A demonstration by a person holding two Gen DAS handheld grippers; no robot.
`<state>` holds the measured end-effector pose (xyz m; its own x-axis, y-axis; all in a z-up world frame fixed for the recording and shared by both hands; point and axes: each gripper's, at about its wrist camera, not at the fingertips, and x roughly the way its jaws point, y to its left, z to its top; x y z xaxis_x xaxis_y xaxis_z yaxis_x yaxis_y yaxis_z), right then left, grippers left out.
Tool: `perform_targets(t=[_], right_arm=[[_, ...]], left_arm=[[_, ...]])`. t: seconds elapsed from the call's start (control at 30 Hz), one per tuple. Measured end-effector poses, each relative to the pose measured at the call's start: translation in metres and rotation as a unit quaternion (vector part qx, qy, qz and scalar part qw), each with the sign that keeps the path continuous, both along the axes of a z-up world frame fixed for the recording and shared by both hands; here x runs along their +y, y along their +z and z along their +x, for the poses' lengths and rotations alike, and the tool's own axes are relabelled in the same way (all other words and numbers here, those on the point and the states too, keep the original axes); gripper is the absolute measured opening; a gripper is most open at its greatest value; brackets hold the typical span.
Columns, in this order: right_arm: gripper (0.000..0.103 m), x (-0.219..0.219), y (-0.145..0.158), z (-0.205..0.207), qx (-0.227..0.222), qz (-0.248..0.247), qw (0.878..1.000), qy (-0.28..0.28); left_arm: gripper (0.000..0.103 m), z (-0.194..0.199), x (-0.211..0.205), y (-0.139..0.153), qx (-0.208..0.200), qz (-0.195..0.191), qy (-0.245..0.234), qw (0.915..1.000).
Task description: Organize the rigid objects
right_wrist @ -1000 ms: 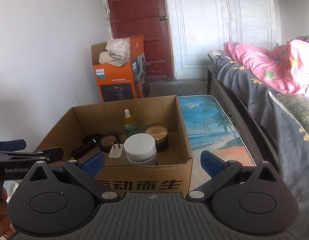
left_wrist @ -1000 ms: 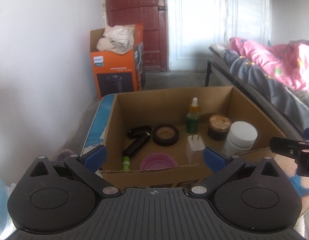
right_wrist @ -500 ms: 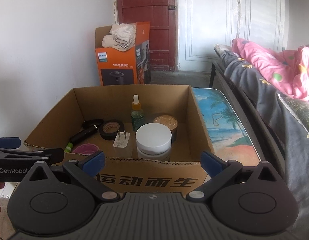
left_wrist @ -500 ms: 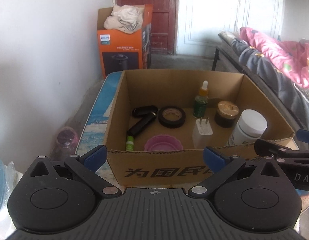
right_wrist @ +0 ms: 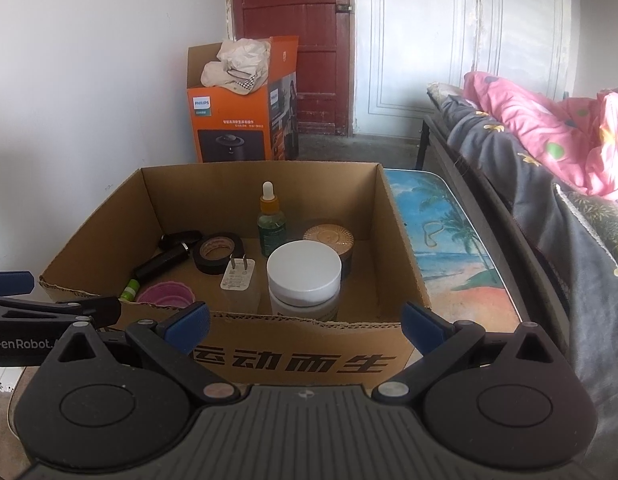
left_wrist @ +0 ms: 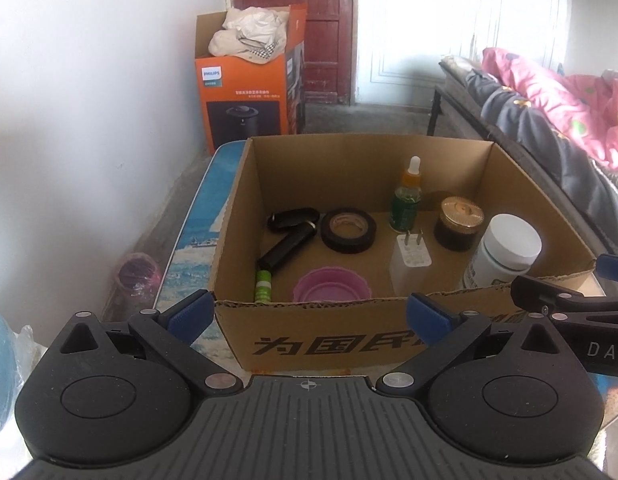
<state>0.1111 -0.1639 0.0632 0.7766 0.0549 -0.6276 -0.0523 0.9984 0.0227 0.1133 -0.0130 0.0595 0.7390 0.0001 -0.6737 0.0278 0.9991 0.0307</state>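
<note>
Left gripper (left_wrist: 307, 314): jaws spread wide, empty, at bottom of frame before the cardboard box (left_wrist: 329, 338). Right gripper (right_wrist: 305, 322): jaws likewise apart, empty. Box sits mid-frame on the beach-print tabletop (right_wrist: 449, 248). Contents, near to far: pink lid (left_wrist: 331, 285) and green tube (left_wrist: 263, 285) at the near wall; white charger plug (left_wrist: 409, 258); white-capped jar (left_wrist: 505, 254) lower right; black tape roll (left_wrist: 348, 230); gold-lidded jar (left_wrist: 460, 222); dropper bottle (left_wrist: 407, 196) upright. Orange carton (left_wrist: 249, 92) upper left, beyond.
</note>
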Motion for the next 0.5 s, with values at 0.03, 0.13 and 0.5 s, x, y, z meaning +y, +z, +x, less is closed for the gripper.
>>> perform_targets(t=[0.03,0.13,0.5], right_arm=[[0.103,-0.0002,0.0003,0.0003,0.001,0.000,1.000,0.000],[0.103,-0.0005,0.0007,0.0008,0.000,-0.002,1.000,0.000],[0.103,-0.0040,0.0000,0.0028,0.001,-0.005,1.000,-0.001]], left_arm=[[0.103,0.0000,-0.0001,0.0000,0.000,0.000,0.000,1.0000],[0.103,0.0008,0.0000,0.0005,0.000,0.001,0.000,1.0000],[0.102,0.0031,-0.0005,0.0004,-0.001,0.004,-0.002,1.0000]])
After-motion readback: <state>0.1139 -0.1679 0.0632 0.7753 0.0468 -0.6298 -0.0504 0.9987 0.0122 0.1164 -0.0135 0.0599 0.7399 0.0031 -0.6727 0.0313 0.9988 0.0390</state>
